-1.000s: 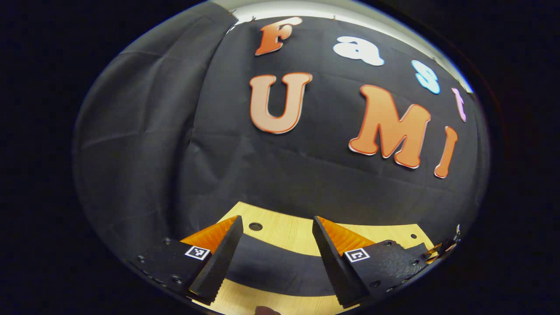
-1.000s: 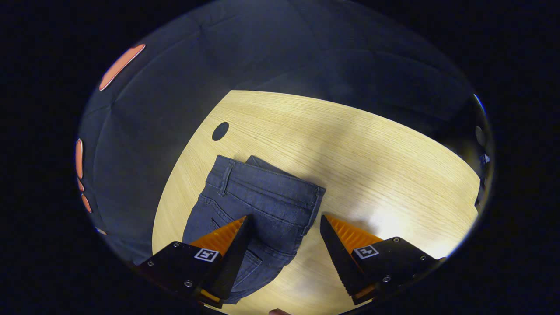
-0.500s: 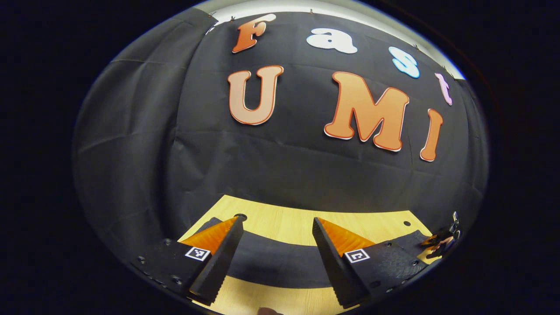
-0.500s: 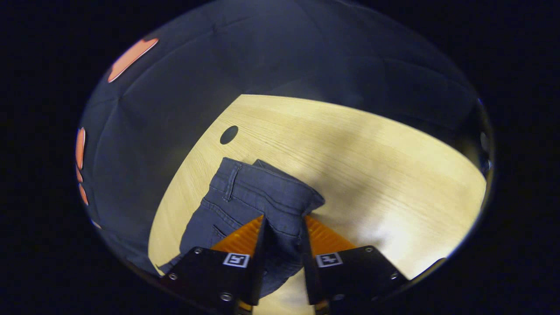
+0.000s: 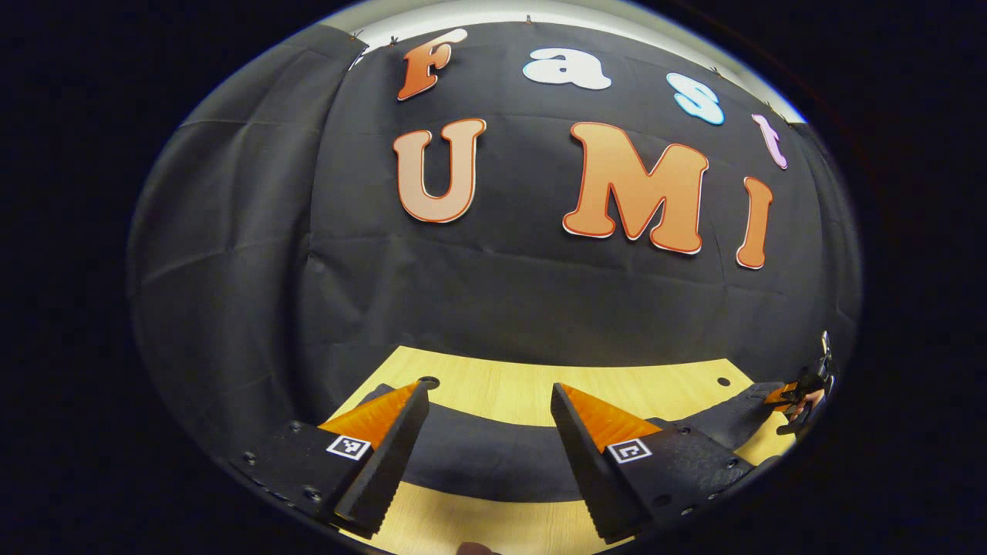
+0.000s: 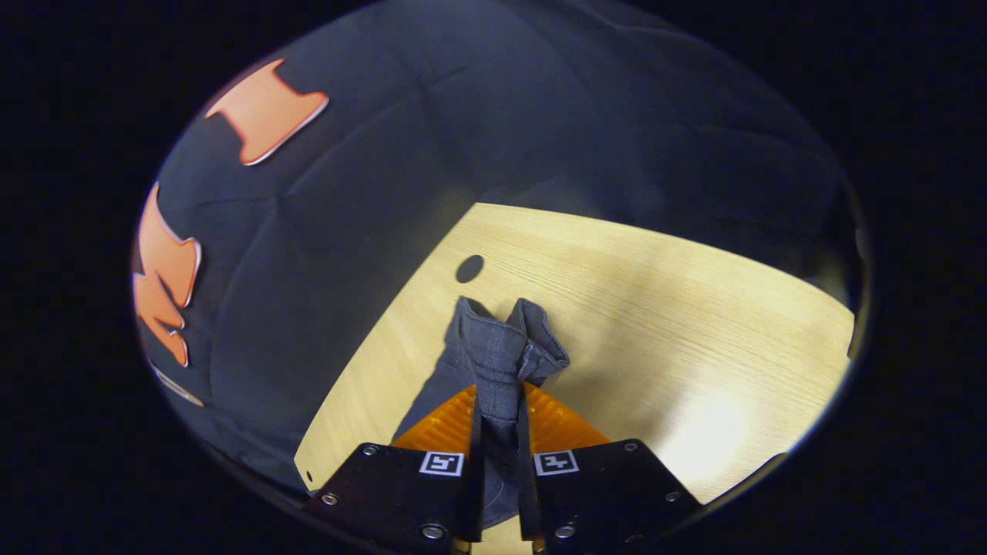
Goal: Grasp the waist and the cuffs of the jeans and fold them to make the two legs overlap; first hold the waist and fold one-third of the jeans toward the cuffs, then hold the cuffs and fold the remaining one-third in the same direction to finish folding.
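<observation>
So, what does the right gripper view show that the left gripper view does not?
Right gripper view: the right gripper, jaws shut on the jeans' bunched waist.

Left gripper view: the left gripper, jaws open over the flat jeans; the other gripper far right.

Both: the wooden table, its round hole, the black cloth wall.
</observation>
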Demonstrator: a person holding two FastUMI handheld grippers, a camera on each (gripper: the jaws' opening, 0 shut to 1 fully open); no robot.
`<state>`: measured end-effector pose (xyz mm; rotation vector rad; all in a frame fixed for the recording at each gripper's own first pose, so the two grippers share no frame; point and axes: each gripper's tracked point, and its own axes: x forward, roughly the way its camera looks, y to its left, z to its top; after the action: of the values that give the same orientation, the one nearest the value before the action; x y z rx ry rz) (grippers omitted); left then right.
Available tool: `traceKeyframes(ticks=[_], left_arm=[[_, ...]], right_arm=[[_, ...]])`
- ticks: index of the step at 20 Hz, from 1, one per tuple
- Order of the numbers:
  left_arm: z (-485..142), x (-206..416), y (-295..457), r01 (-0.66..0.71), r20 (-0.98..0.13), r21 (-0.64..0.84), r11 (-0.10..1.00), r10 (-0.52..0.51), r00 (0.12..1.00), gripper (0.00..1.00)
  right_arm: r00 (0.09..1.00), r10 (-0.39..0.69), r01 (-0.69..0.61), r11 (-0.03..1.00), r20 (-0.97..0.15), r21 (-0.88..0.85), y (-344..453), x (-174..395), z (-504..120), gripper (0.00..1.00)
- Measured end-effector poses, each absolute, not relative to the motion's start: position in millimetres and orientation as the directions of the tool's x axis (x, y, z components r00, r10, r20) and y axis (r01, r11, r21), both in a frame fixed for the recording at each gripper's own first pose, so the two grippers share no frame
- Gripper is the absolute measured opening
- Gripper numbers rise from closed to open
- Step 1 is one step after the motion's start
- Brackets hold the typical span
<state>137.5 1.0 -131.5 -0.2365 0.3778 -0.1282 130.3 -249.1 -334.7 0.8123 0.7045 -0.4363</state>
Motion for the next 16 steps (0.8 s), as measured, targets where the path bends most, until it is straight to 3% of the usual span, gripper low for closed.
traceKeyframes(ticks=[9,16], left_arm=[[-139.6,125.9,32.5,0.109,-0.343,-0.272,0.956,-0.202,0.917,0.95],[-147.2,126.6,58.8,0.096,-0.351,-0.288,0.953,-0.198,0.915,0.95]], right_arm=[[0.799,-0.075,0.399,0.809,-0.597,0.431,-215.9,132.1,-278.6,0.19],[0.831,0.038,0.193,0.916,-0.555,0.351,-156.1,138.0,-256.4,0.19]])
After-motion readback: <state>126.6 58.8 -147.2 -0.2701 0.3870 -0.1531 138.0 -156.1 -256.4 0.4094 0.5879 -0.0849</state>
